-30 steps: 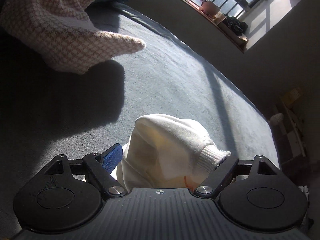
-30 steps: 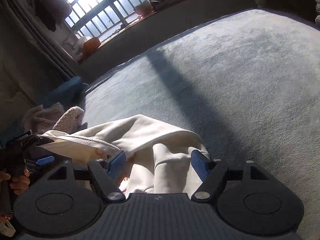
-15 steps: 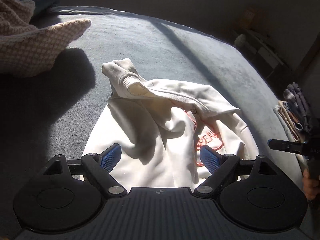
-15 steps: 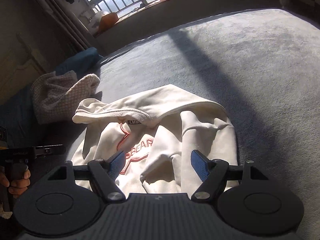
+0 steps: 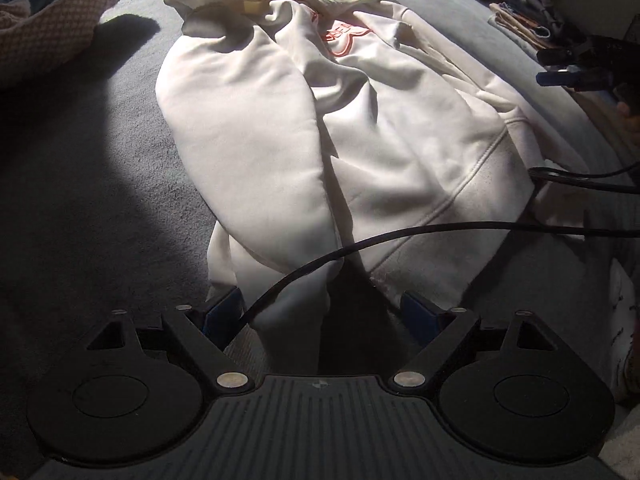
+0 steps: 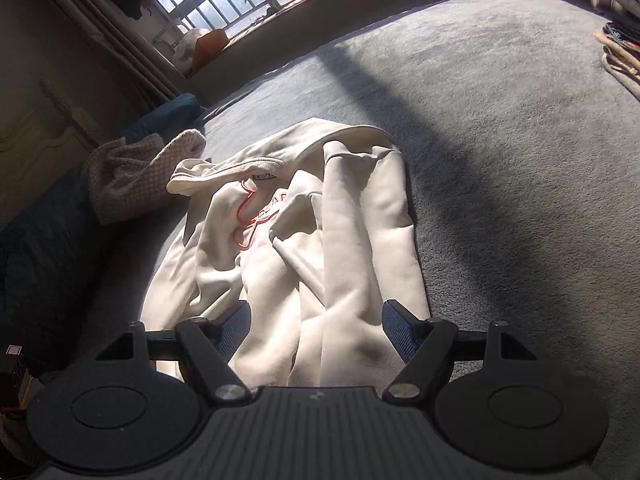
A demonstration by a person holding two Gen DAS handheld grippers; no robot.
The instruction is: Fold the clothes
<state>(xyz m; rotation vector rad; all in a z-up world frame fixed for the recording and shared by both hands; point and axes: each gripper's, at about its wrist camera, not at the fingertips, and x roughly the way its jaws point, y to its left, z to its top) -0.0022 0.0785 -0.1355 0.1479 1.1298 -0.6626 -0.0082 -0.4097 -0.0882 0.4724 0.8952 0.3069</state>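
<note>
A cream sweatshirt point(image 5: 320, 120) with an orange chest print lies spread and rumpled on the grey bed cover point(image 5: 100, 200), both sleeves folded in over the body. It also shows in the right wrist view point(image 6: 320, 240). My left gripper point(image 5: 324, 312) is open and empty above its hem end. My right gripper point(image 6: 316, 328) is open and empty above the hem at the other side. The right gripper also shows at the right edge of the left wrist view point(image 5: 572, 68).
A pink-and-white knit garment point(image 5: 52, 36) lies at the far left, also in the right wrist view point(image 6: 136, 172). A stack of folded clothes point(image 6: 616, 40) sits at the right. A black cable point(image 5: 440, 232) crosses the sweatshirt. A window sill point(image 6: 280, 12) lies beyond the bed.
Both grippers let go of the sweatshirt and pulled back towards its hem. The sweatshirt now lies spread on the bed with its sleeves folded in.
</note>
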